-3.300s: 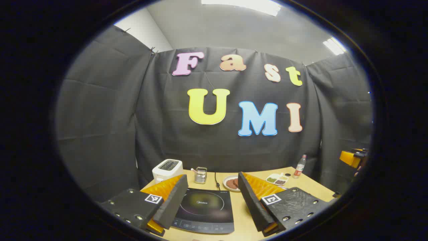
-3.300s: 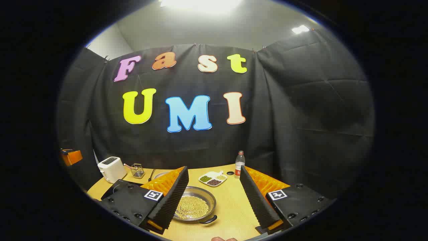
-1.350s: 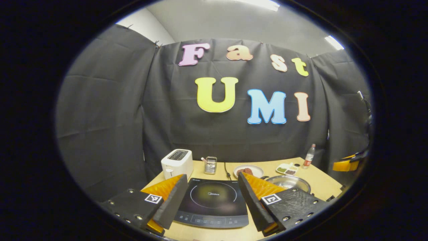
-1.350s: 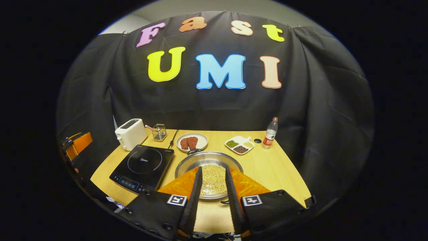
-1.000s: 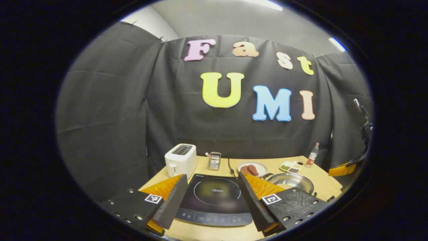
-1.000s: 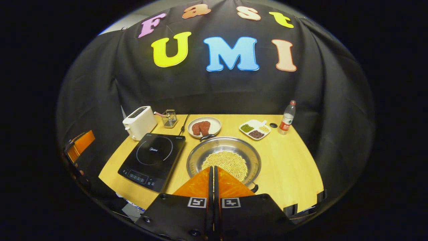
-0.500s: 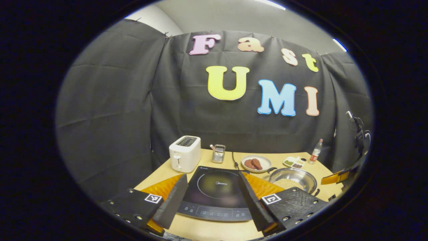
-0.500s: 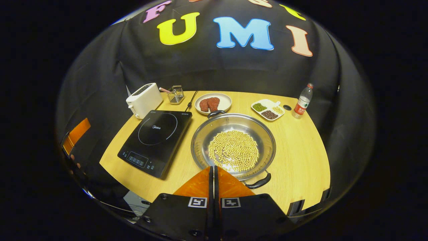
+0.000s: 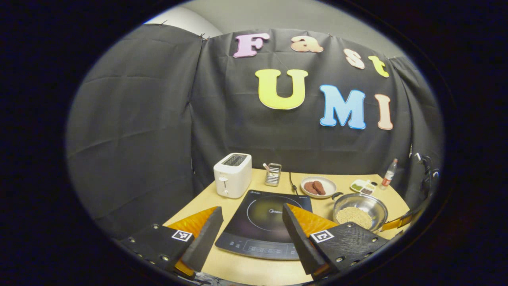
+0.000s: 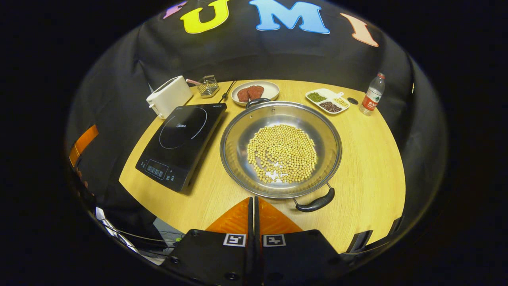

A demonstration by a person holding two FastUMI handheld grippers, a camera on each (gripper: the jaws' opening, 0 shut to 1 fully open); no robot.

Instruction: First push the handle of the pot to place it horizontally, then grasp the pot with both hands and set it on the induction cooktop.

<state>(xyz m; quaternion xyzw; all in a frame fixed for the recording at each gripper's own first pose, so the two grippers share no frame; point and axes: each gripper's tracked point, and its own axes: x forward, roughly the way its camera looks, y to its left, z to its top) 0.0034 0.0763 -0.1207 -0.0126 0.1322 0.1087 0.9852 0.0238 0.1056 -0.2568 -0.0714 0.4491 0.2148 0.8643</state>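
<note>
A wide steel pot holding pale yellow beans sits on the wooden table, with one black handle at its near rim and the other black handle at its far rim. My right gripper is shut, empty, hovering just short of the pot's near rim, left of the near handle. A black induction cooktop lies left of the pot. In the left gripper view my left gripper stands open over the cooktop's front edge, with the pot to its right.
Along the table's back stand a white toaster, a wire holder, a plate with brown patties, a divided dish of beans and a water bottle. The cooktop's cord runs back. A hand shows at the left edge.
My right gripper shut, then tilted down and moved closer over the pot, which now looks larger. My left gripper rose and drifted back, showing more of the cooktop and pot.
</note>
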